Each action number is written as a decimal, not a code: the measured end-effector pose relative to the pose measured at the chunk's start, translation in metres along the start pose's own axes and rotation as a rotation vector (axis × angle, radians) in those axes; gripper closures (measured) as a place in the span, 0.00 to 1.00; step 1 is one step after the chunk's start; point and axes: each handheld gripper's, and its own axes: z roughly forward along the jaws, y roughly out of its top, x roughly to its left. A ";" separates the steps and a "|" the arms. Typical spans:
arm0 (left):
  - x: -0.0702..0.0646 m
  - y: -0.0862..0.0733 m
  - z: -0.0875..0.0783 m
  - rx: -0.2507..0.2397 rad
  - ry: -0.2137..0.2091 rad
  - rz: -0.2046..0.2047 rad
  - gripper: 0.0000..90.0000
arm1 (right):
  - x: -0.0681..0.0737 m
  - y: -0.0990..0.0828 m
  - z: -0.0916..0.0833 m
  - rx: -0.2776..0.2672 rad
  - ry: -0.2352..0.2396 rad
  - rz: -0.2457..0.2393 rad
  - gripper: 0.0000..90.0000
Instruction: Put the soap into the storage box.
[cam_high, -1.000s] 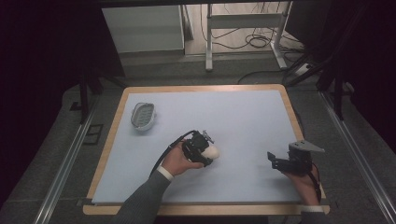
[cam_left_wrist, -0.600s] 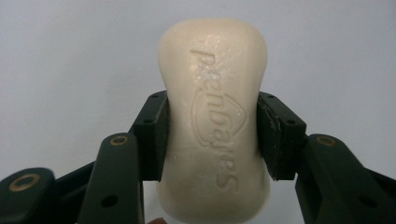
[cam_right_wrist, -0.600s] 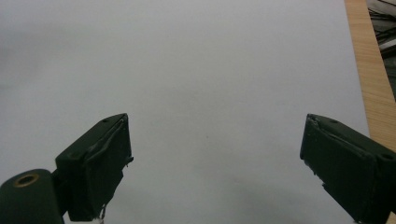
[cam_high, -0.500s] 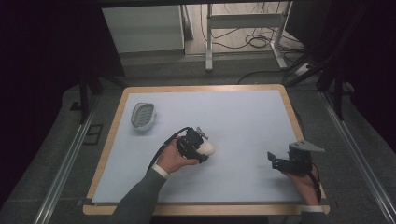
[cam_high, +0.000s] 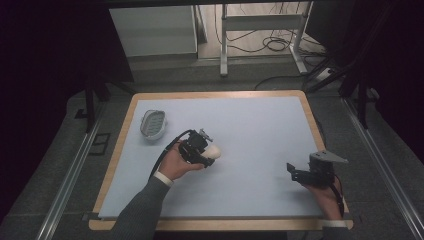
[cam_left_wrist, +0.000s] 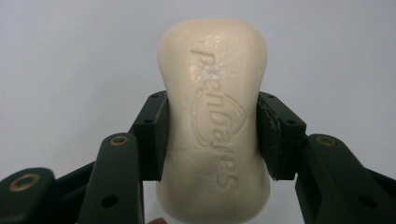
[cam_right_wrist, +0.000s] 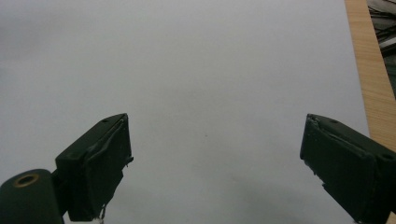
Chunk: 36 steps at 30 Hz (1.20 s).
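The left gripper (cam_left_wrist: 212, 135) is clamping the cream soap bar (cam_left_wrist: 214, 116) between its jaws. The right gripper (cam_right_wrist: 215, 163) is resting at the counter's (cam_high: 260, 125) near right, jaws spread wide and holding nothing.

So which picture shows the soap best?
The left gripper view: the soap sits close up between the left claw's pads, with its stamped letters readable. The high view shows it as a small pale lump at the claw's tip. The right gripper view looks at bare mat.

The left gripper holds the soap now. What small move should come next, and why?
Probably carry the soap bar toward the soap dish. The left gripper is clamped on the bar's middle, and the dish sits empty near the table's far-left corner. The right gripper is open and idle.
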 end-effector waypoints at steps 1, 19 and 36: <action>0.002 0.000 -0.002 0.001 0.007 0.001 0.55 | 0.000 0.000 0.000 0.001 0.000 0.000 0.10; 0.026 -0.009 -0.013 -0.015 0.042 -0.037 0.55 | 0.000 -0.001 0.002 0.014 0.002 -0.005 0.09; 0.044 -0.014 -0.025 -0.040 0.074 -0.082 0.55 | 0.000 -0.002 0.003 0.022 -0.004 -0.009 0.09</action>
